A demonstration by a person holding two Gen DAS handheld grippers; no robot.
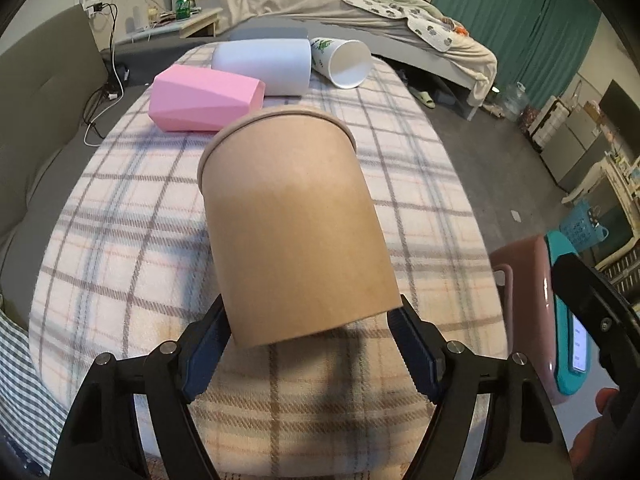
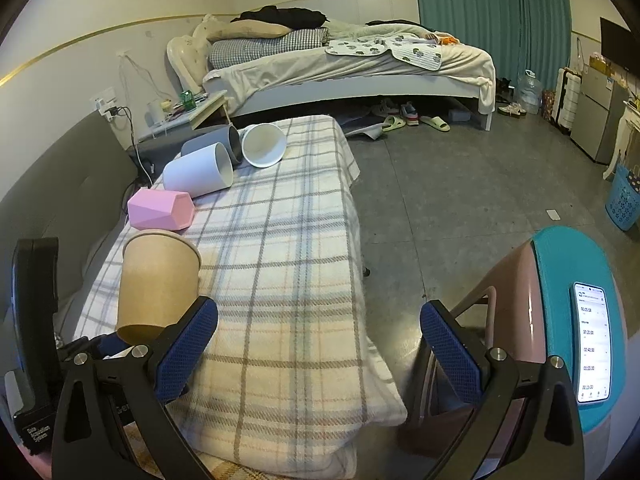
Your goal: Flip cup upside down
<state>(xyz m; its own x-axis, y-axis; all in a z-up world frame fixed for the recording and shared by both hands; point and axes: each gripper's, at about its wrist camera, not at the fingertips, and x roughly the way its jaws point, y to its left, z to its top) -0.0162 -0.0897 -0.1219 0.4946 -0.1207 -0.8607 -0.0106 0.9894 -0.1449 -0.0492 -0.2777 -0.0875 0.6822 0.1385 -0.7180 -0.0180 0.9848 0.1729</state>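
A brown paper cup (image 1: 292, 224) is held in my left gripper (image 1: 316, 332), whose blue pads clamp its narrow base; its rim points away from me, above the plaid blanket (image 1: 400, 208). In the right wrist view the same cup (image 2: 158, 280) shows at the left, rim up and tilted, above the blanket. My right gripper (image 2: 320, 344) is open and empty, over the blanket's near right edge. A pink faceted cup (image 1: 204, 100), a white cup (image 1: 264, 66), a grey cup (image 2: 216, 140) and a printed paper cup (image 1: 340, 60) lie on their sides at the far end.
The blanket (image 2: 288, 264) covers a narrow bench with a grey sofa (image 1: 44, 92) to its left. A pink and teal stool (image 2: 560, 272) with a phone (image 2: 592, 344) on it stands at the right. A bed (image 2: 352, 68) and bare floor (image 2: 460, 200) lie beyond.
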